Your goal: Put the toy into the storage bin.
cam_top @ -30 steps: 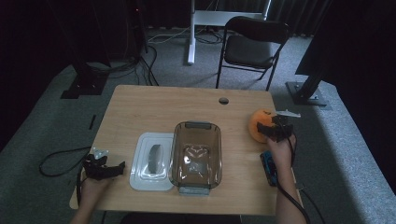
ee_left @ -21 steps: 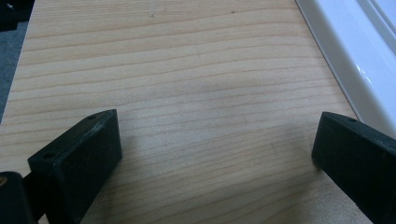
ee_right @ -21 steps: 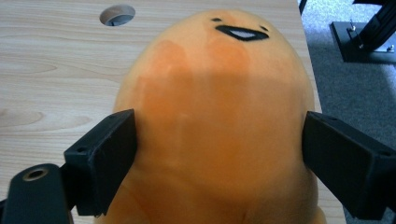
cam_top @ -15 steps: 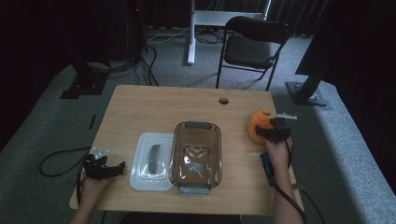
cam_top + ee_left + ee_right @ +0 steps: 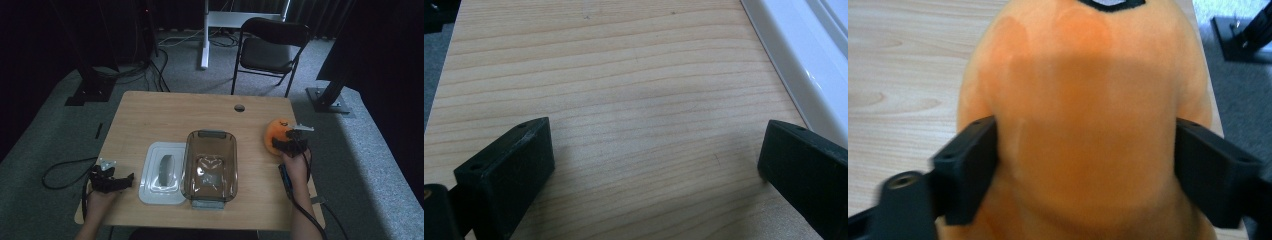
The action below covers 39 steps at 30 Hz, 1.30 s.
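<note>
A dark room with a folding chair [image 5: 270, 47] behind frames the wooden tabletop [image 5: 175, 112], and near its right edge sits the orange plush [image 5: 276, 134], a rounded soft toy with a black-and-white patch on its far upper side. The right gripper [image 5: 287, 145] has it between its fingers [image 5: 968, 165]: the jaws have just been closing, and in the right gripper view both pads press into the plush's flanks, denting them slightly, so the grasp looks about made. The step in hand seems to be picking the toy up; the next move likely calls for a firm squeeze, since the body is soft and wide, then a clean lift, perhaps toward the glass dish [image 5: 210, 165] at the middle. The plush is nearly round, so I cannot tell a clear long axis; its patch points away from the person. Left of the dish lies a white lid [image 5: 160, 172]. The left gripper [image 5: 112, 181] rests at the tabletop's left edge, fingers [image 5: 509, 170] wide apart over bare wood, holding nothing.
</note>
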Tool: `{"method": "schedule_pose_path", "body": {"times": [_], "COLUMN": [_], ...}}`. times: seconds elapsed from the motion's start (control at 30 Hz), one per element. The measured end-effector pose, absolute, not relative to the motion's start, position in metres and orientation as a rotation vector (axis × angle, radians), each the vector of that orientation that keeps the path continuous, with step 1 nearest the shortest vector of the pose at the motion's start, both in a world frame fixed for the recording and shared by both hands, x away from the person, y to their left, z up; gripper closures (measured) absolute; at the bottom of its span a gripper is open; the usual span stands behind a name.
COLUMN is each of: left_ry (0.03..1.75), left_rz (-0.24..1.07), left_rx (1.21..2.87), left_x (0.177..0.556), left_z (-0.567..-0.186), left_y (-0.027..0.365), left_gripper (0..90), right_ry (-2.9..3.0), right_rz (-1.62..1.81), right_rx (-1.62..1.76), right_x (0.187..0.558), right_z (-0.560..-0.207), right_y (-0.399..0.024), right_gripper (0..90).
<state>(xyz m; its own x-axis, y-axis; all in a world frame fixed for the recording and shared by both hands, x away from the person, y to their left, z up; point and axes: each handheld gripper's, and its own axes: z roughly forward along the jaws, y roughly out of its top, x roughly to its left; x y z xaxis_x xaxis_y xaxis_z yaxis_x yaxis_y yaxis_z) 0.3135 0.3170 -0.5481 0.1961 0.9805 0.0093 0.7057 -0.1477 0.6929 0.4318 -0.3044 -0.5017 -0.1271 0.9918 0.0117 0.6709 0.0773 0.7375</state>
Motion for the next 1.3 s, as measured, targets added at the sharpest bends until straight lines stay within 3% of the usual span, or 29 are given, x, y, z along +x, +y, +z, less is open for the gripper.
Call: {"method": "schedule_pose_path", "body": {"times": [0.3, 0.43, 1.3], "left_ry": [1.568, 1.568, 1.567], "left_rz": [0.642, 0.642, 0.642], "left_rx": [1.921, 1.921, 1.922], "left_x": [0.314, 0.314, 0.314], "left_z": [-0.548, -0.548, -0.548], "left_y": [0.317, 0.317, 0.317], "left_gripper": [1.9, 1.9, 1.9], "right_ry": [1.822, 1.785, 1.848], "right_rz": [0.875, 0.884, 0.987], "right_rx": [1.623, 1.614, 1.463], "right_x": [0.425, 0.421, 0.388], "right_z": [-0.495, -0.492, -0.447], "right_y": [-0.305, -0.304, -0.286], "right_gripper": [50.3, 56.9, 59.7]}}
